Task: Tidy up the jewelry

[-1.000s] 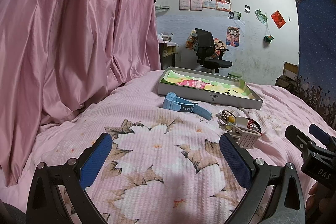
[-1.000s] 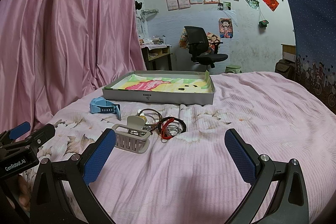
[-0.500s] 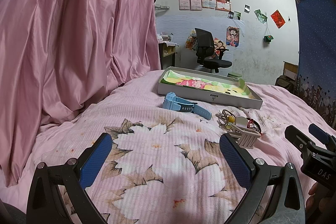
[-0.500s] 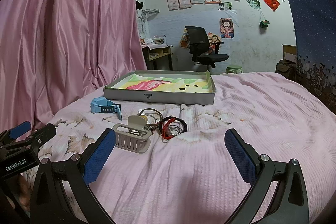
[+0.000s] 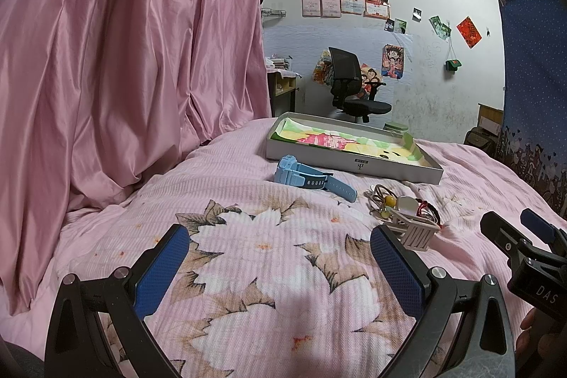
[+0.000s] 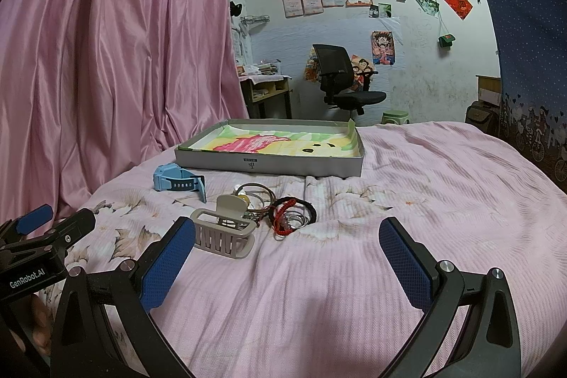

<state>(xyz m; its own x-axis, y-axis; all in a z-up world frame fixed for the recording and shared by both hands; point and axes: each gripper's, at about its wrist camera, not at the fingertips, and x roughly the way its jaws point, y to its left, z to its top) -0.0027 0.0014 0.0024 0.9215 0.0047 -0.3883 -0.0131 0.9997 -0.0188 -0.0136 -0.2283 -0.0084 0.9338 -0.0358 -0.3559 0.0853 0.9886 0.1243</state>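
A shallow grey box with a colourful paper lining lies on the pink bedspread. In front of it rest a light blue watch, a beige claw hair clip and a tangle of bracelets and hair ties, one red, one black. My left gripper hovers open over the floral print, short of the watch. Open as well, my right gripper sits just in front of the clip and bracelets. Nothing is between either pair of fingers.
A pink curtain hangs along the left of the bed. Beyond the bed stand a black office chair, a small desk and a green stool. A blue patterned cloth hangs at the right.
The right gripper has crept slightly forward toward the clip and bracelets. The left gripper has barely moved. Both stay open.
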